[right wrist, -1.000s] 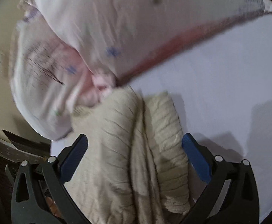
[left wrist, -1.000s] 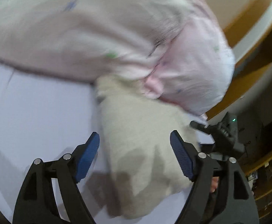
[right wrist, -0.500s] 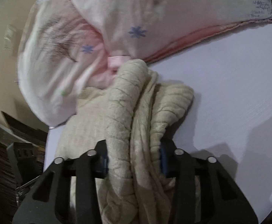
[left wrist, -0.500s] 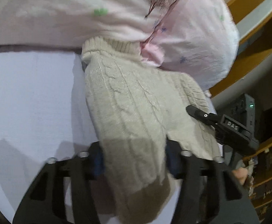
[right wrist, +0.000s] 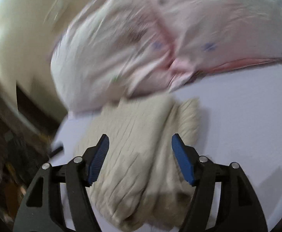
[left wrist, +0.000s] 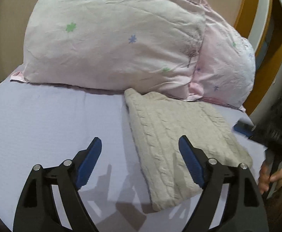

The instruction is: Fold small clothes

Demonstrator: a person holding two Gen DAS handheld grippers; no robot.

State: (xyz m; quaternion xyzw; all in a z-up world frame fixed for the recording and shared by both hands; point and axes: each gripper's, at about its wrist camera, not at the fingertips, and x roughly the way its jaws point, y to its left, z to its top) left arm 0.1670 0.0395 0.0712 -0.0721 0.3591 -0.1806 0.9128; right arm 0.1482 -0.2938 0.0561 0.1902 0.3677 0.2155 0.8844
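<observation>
Two sets of tongs, both spread and pinching nothing: the left tongs (left wrist: 140, 161) hang over the lavender bed sheet (left wrist: 44, 125), the right tongs (right wrist: 140, 158) over one folded beige cable-knit sweater (left wrist: 179, 141). It lies flat on the sheet, its far edge touching two pale pink star-printed pillows (left wrist: 112, 38). No writing is readable.

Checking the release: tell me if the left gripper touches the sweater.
Apart. The left wrist view shows the left gripper open, bare sheet between its fingers, sweater lying flat beyond.
</observation>
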